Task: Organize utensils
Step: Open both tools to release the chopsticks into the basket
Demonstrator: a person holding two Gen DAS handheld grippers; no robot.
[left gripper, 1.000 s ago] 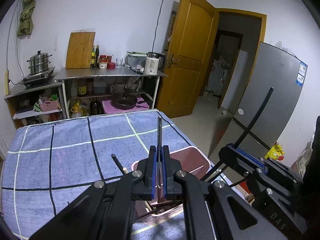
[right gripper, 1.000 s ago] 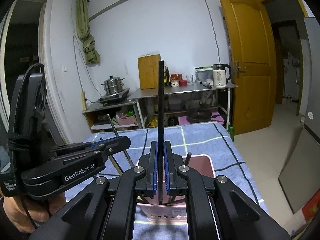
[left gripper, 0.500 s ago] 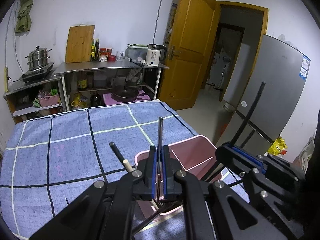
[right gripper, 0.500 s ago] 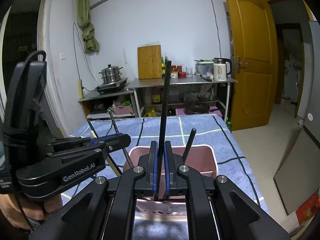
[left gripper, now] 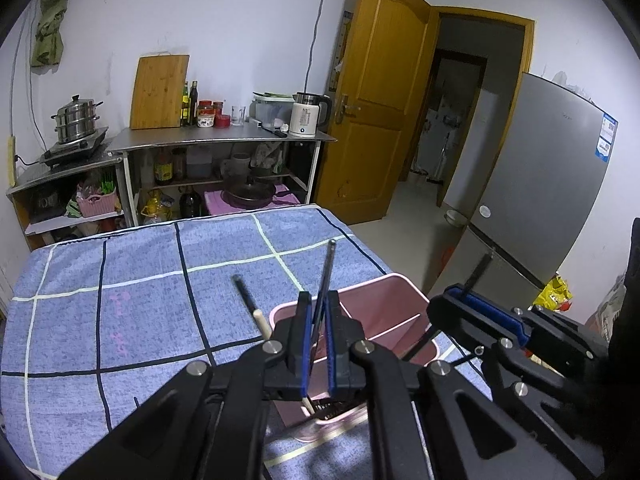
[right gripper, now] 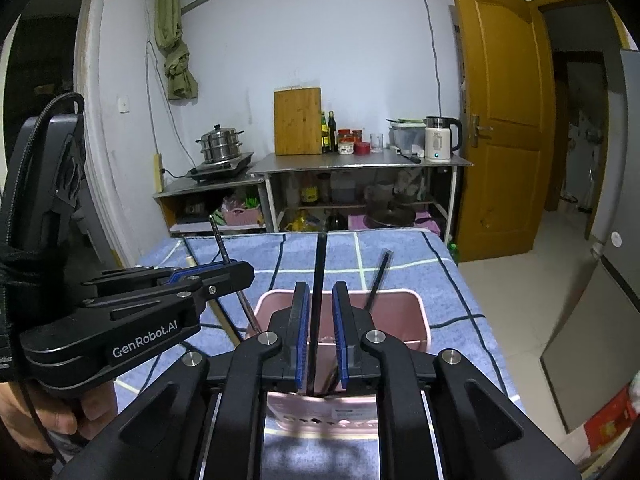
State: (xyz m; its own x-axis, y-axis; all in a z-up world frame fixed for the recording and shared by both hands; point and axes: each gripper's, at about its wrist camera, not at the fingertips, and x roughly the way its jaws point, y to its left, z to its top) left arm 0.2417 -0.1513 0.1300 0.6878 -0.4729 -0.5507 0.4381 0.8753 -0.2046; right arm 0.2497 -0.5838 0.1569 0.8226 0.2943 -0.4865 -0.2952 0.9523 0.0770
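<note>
A pink utensil holder (left gripper: 384,316) (right gripper: 404,304) stands on the blue checked cloth. Both grippers hang just over it. My left gripper (left gripper: 316,322) has its jaws slightly apart around a thin dark utensil handle (left gripper: 326,276) that leans loose between the pads. My right gripper (right gripper: 320,320) is open, with a black utensil handle (right gripper: 319,276) standing free between its pads, its lower end in the holder. Another black handle (right gripper: 378,278) and a wood-tipped one (left gripper: 250,306) also stand in the holder.
The blue checked cloth (left gripper: 120,300) covers the table. Behind it are steel shelves (right gripper: 360,160) with a kettle, bottles, a cutting board and a steamer pot. A wooden door (right gripper: 508,120) and a grey fridge (left gripper: 540,184) stand to the right.
Both grippers have opened from shut on their handles. Both utensils have dropped lower into the pink holder and both grippers have come down closer to it.
</note>
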